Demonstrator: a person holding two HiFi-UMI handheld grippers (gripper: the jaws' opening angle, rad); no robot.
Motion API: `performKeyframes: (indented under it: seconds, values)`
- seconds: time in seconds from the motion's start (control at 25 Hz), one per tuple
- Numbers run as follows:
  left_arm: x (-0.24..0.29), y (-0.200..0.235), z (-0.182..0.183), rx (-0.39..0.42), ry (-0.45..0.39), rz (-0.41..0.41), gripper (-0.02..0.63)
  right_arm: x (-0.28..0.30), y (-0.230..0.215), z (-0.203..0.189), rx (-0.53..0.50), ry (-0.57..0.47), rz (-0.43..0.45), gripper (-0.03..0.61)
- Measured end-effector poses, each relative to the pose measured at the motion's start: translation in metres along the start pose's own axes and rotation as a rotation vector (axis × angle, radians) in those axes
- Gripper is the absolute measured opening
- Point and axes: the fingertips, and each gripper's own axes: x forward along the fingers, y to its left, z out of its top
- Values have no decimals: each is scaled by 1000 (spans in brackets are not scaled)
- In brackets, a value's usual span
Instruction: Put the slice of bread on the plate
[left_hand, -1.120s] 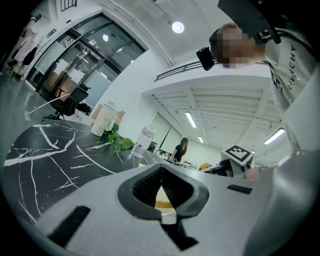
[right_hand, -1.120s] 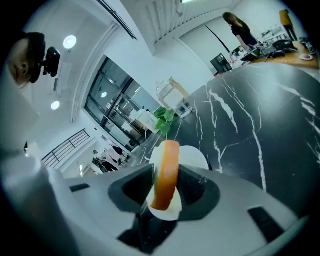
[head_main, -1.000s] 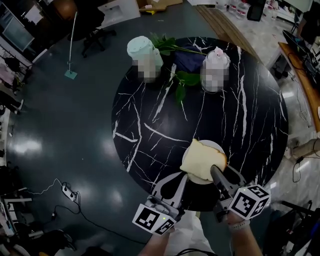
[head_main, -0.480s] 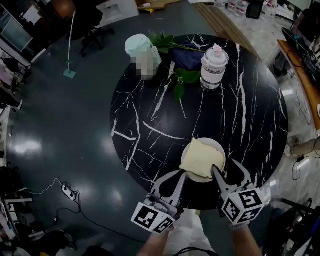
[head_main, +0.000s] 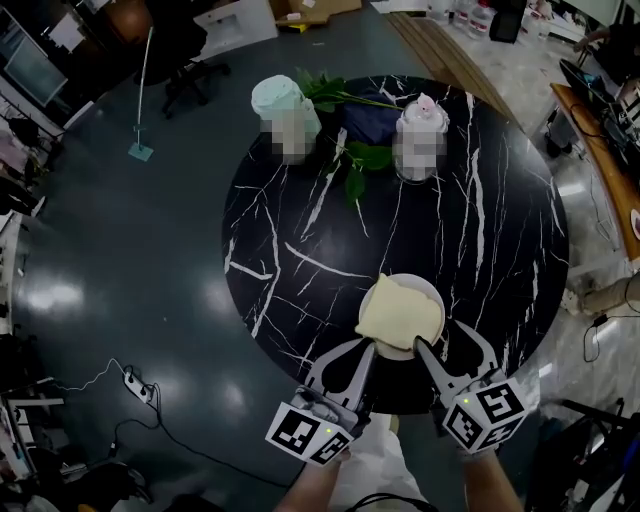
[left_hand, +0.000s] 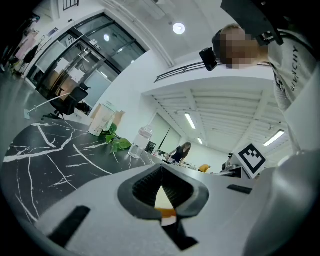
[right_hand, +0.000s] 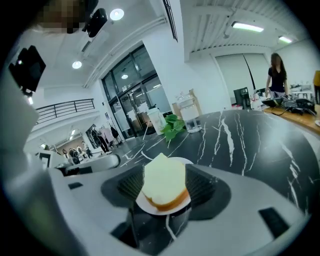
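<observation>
A pale slice of bread (head_main: 398, 312) lies on a small white plate (head_main: 433, 296) near the front edge of the black marble table (head_main: 300, 230). My right gripper (head_main: 445, 340) sits just behind the plate, its jaws opening wide. In the right gripper view the bread (right_hand: 164, 181) shows between the pads (right_hand: 200, 186), which do not press on it, resting on the plate (right_hand: 149, 205). My left gripper (head_main: 363, 350) hovers at the table edge left of the plate, jaws together at the tips. A sliver of bread (left_hand: 161, 199) shows past them in the left gripper view.
At the table's far side stand a mint-lidded cup (head_main: 283, 102), a clear bottle (head_main: 421, 125), green leaves (head_main: 356, 158) and a dark blue cloth (head_main: 368, 118). A power strip with cable (head_main: 135, 385) lies on the floor at the left. An office chair (head_main: 185, 60) stands beyond.
The right gripper's jaws have spread apart and let go of the bread, and the gripper has rolled. The bread now lies flat on the plate. The left gripper has stayed put.
</observation>
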Motion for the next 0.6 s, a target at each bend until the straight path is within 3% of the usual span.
performKeyframes:
  seconds: [0.48, 0.6]
  values:
    - [-7, -32, 21, 44, 0, -5, 6, -36, 34, 23, -52, -33, 82, 227]
    - [-9, -43, 28, 58, -2, -10, 6, -49, 40, 31, -70, -53, 74, 154]
